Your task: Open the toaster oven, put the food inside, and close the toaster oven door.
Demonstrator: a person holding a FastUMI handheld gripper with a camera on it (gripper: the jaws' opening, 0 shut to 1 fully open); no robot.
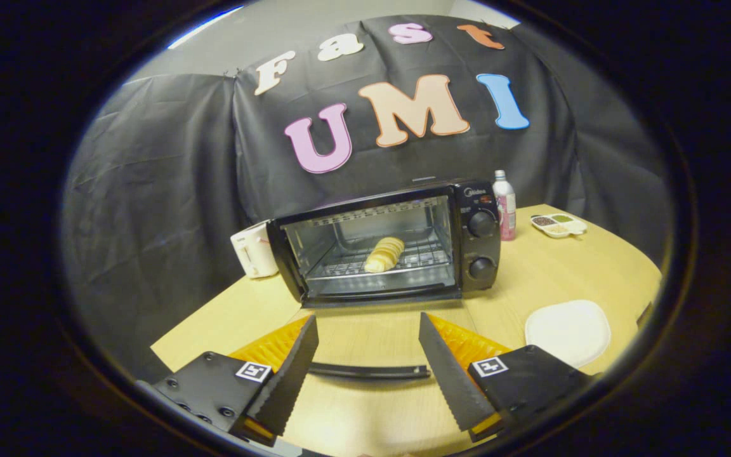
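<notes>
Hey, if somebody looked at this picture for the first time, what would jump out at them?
The black toaster oven in the middle of the wooden table, door folded down, with a pale bread roll on its rack. Nearer, the open gripper holds nothing, its fingers spread either side of the door's handle. A white plate lies beside them.
</notes>
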